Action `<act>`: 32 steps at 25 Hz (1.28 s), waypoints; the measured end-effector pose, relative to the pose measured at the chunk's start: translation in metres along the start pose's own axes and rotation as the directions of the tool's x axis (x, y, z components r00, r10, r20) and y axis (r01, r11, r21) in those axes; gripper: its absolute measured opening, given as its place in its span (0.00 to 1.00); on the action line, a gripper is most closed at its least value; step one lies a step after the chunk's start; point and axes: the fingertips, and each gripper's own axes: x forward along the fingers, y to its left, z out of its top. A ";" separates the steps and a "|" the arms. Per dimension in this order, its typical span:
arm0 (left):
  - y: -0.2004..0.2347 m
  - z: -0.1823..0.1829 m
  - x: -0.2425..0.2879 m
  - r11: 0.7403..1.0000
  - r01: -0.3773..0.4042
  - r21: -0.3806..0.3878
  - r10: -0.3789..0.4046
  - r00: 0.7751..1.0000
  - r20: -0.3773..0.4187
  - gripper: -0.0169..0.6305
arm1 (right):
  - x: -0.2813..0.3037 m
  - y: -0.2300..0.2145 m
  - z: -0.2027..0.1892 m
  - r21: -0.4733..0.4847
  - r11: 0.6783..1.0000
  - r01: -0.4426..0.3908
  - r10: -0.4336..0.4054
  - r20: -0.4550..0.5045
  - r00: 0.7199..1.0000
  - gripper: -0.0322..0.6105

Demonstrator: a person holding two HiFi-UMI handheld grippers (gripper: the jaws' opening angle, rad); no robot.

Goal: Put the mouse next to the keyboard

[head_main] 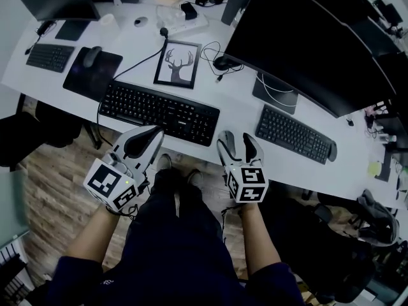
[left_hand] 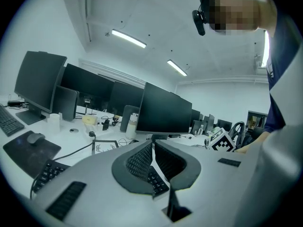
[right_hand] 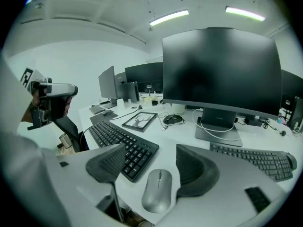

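Since the mouse (right_hand: 158,189) already lies flat on the table (right_hand: 189,136), just beside the near right corner of the black keyboard (right_hand: 124,143), the step in hand looks like a letting-go rather than a pick-up, though the pictures alone cannot settle which.

If it is a release, the right hand-held gripper (right_hand: 150,157) should be drawn straight back along the line of its own jaws. It should be held level and wide so that neither pad clips the mouse. The mouse sits close to the table's front edge, so a sideways nudge could push it off or swing it away from the keyboard.

The right hand-held gripper's jaws stand well apart, one on each side of the mouse. There is a visible gap on both flanks and no contact that can be made out. The mouse's long axis runs roughly along the jaws, with its wheel end pointing away from the person.

The left hand-held gripper (left_hand: 153,148) has its jaw tips together with nothing between them. In the head view it hangs off the table's front, left of the other one and well apart from the mouse.
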 end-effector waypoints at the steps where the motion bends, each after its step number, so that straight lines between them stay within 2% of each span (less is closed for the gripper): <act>1: 0.000 0.001 -0.001 1.000 -0.002 0.001 0.002 1.000 0.003 0.09 | -0.001 0.001 0.004 0.000 1.000 -0.002 0.002 0.008 1.000 0.58; 15: -0.001 0.023 -0.008 1.000 -0.018 0.016 0.017 0.999 0.044 0.09 | -0.028 0.014 0.054 -0.015 0.999 -0.031 0.033 0.109 0.993 0.56; 32: -0.001 0.050 -0.017 0.998 -0.046 0.038 0.041 0.994 0.104 0.09 | -0.053 0.034 0.117 -0.092 0.994 -0.067 0.086 0.226 0.970 0.53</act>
